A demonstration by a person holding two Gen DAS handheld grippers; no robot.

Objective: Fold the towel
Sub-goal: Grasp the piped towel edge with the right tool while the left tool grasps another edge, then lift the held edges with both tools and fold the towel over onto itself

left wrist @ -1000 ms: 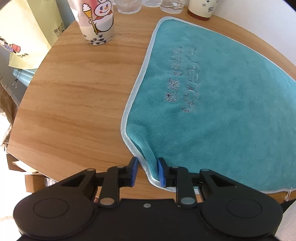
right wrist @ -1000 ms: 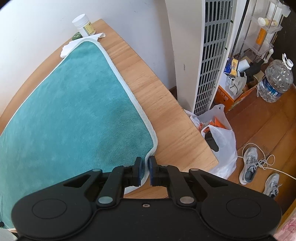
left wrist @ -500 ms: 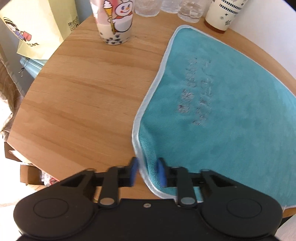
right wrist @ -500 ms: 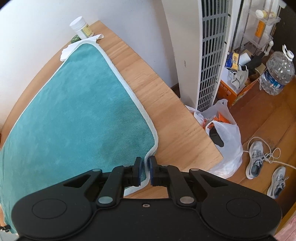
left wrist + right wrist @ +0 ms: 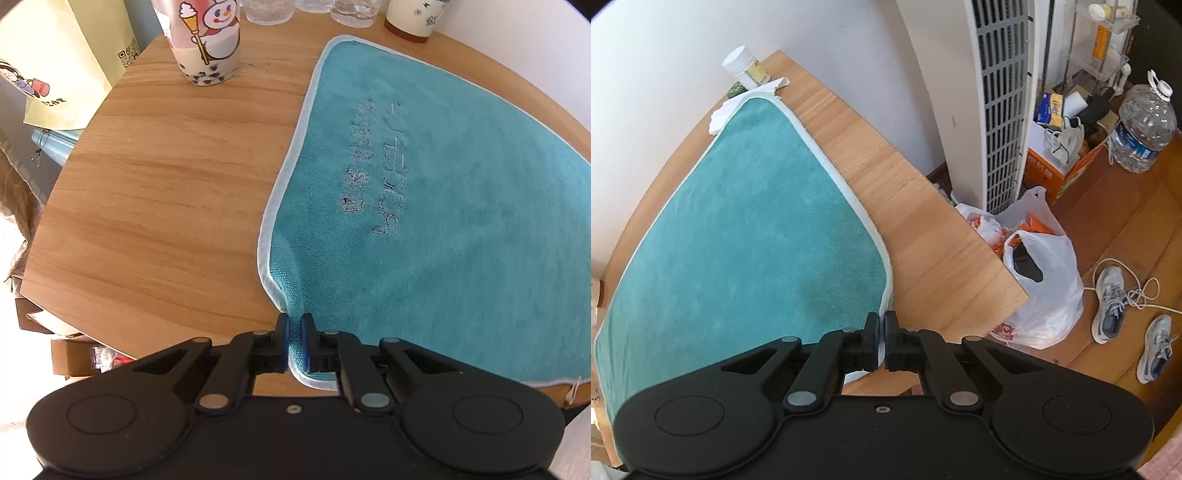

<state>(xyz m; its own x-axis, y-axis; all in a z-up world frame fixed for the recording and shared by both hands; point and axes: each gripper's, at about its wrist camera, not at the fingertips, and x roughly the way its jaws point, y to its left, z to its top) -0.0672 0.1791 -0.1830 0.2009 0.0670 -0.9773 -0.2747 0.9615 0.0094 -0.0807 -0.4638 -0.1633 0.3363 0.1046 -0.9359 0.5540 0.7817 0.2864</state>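
Both my left gripper [image 5: 294,325] and right gripper [image 5: 881,323] are clenched on the near corners of the teal terry towel [image 5: 424,206]; I should lift evenly, keeping the near edge taut toward the wooden table's [image 5: 166,177] far edge.

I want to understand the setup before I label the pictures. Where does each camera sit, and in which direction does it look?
Left wrist view: sits on the left hand-held gripper, looks forward over the towel toward cups at the table's far edge; only the gripper shows, shut on the towel's near left corner.
Right wrist view: sits on the right hand-held gripper, looks along the towel's right edge toward the wall and floor; only the gripper shows, shut on the near right corner.
Both share the towel and table.
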